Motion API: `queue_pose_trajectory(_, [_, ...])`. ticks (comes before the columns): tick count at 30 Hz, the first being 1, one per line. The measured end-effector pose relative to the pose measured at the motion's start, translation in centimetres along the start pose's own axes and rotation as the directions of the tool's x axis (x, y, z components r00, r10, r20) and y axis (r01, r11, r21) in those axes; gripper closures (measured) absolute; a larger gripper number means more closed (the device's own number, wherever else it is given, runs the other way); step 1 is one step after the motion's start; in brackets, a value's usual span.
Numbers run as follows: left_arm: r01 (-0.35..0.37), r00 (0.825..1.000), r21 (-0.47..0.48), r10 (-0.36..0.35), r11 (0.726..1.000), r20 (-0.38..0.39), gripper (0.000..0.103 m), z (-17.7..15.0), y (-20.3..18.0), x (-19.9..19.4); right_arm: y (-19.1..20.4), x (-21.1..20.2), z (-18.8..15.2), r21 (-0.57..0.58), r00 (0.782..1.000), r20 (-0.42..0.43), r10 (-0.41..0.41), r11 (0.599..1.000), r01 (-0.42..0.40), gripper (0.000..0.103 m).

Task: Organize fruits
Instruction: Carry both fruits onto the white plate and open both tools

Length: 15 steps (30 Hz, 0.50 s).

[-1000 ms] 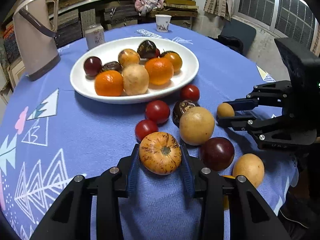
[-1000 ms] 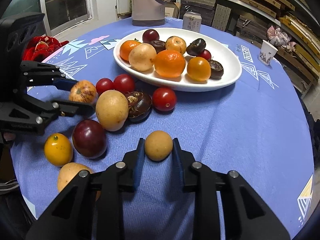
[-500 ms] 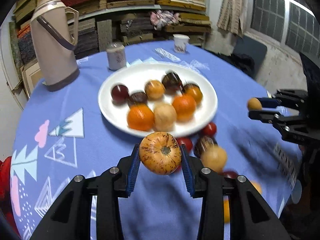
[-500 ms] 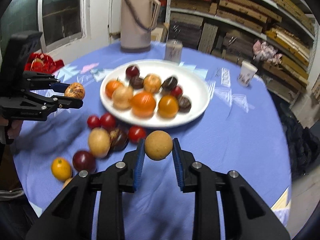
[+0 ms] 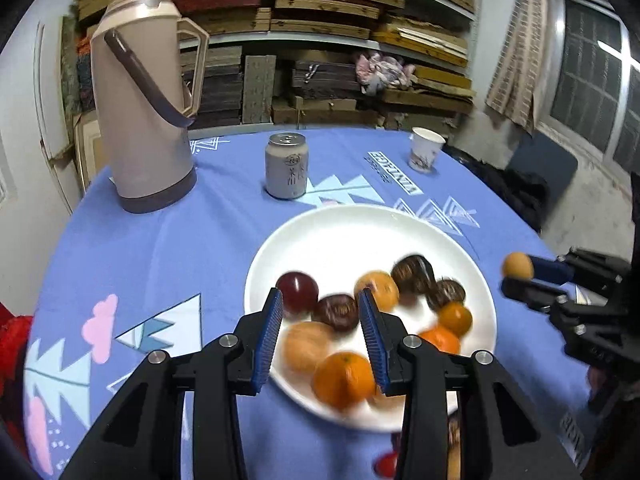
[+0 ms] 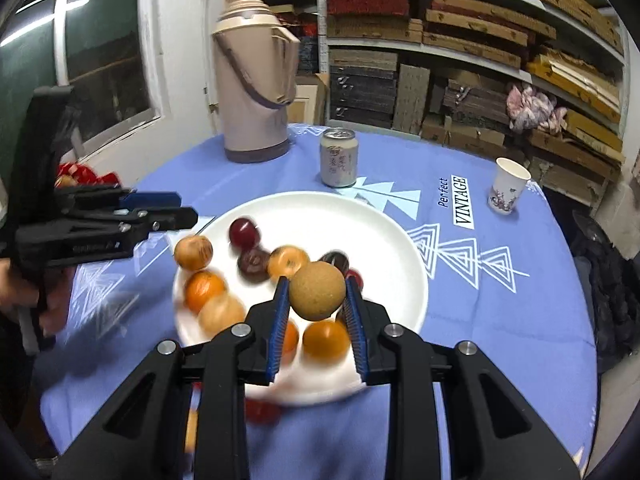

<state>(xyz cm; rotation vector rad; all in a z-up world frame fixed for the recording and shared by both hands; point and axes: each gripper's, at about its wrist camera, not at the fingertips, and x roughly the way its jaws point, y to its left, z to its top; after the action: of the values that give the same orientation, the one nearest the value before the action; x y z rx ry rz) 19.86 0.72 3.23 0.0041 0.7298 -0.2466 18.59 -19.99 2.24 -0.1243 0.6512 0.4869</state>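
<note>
grippers: two, left gripper (image 5: 320,336) and right gripper (image 6: 316,312)
plate (image 6: 384,232): one
thermos (image 5: 140,120): one
can (image 5: 287,166): one
paper cup (image 6: 507,186): one

The left gripper (image 5: 320,304) angles downward, its jaws apart with nothing between them. The right gripper (image 6: 316,294), also angled downward, is clamped on a round tan fruit (image 6: 317,288).

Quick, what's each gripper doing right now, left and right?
Left gripper: open, nothing between its jaws.
Right gripper: shut on a round tan fruit, above the white plate.
</note>
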Motion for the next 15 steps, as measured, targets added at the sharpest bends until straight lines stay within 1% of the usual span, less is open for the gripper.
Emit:
queue_pose_trajectory(2, [-0.013, 1.0, -0.019, 0.012, 1.0, -0.012, 0.063, 0.4, 0.1, 1.6, -0.1, 1.6, 0.7, 0.032, 1.0, -0.006, 0.009, 0.999, -0.009, 0.075])
queue_pose_trajectory(6, [-0.017, 0.998, -0.046, 0.014, 0.999, -0.068, 0.063, 0.2, 0.8, 4.5, -0.3, 5.7, 1.6, 0.08, 0.998, -0.047, 0.037, 0.996, -0.033, 0.076])
queue_pose_trajectory(8, [-0.015, 0.997, -0.047, 0.012, 0.999, -0.08, 0.063, -0.2, 1.3, 4.8, -0.6, 6.7, 1.3, 0.098, 0.997, -0.055, 0.051, 0.994, -0.045, 0.076])
queue_pose_trajectory(9, [-0.019, 0.997, -0.047, 0.016, 0.999, -0.07, 0.063, -0.2, 1.4, 4.7, -0.8, 6.9, 1.1, 0.1, 0.997, -0.058, 0.051, 0.994, -0.045, 0.075])
queue_pose_trajectory(10, [-0.023, 0.998, -0.049, 0.019, 0.999, -0.064, 0.062, -0.3, 1.5, 4.5, -1.2, 6.8, 1.0, 0.115, 0.996, -0.053, 0.068, 0.991, -0.062, 0.075])
queue_pose_trajectory(11, [-0.023, 0.998, -0.05, 0.02, 0.998, -0.062, 0.06, -0.4, 1.6, 4.4, -1.7, 6.6, 0.9, 0.143, 0.995, -0.035, 0.093, 0.986, -0.087, 0.072])
queue_pose_trajectory(12, [-0.02, 0.998, -0.048, 0.017, 0.999, -0.063, 0.054, -0.6, 1.6, 4.2, -2.2, 6.4, 0.8, 0.168, 0.993, -0.02, 0.118, 0.979, -0.113, 0.063])
queue_pose_trajectory(13, [-0.023, 0.998, -0.041, 0.02, 0.999, -0.063, 0.047, -0.8, 1.5, 4.2, -2.6, 6.3, 0.6, 0.188, 0.992, -0.003, 0.129, 0.974, -0.126, 0.059])
queue_pose_trajectory(15, [-0.05, 0.997, -0.021, 0.048, 0.999, -0.056, 0.046, -1.0, 1.4, 4.1, -3.0, 5.7, 0.3, 0.194, 0.992, 0.018, 0.124, 0.973, -0.125, 0.058])
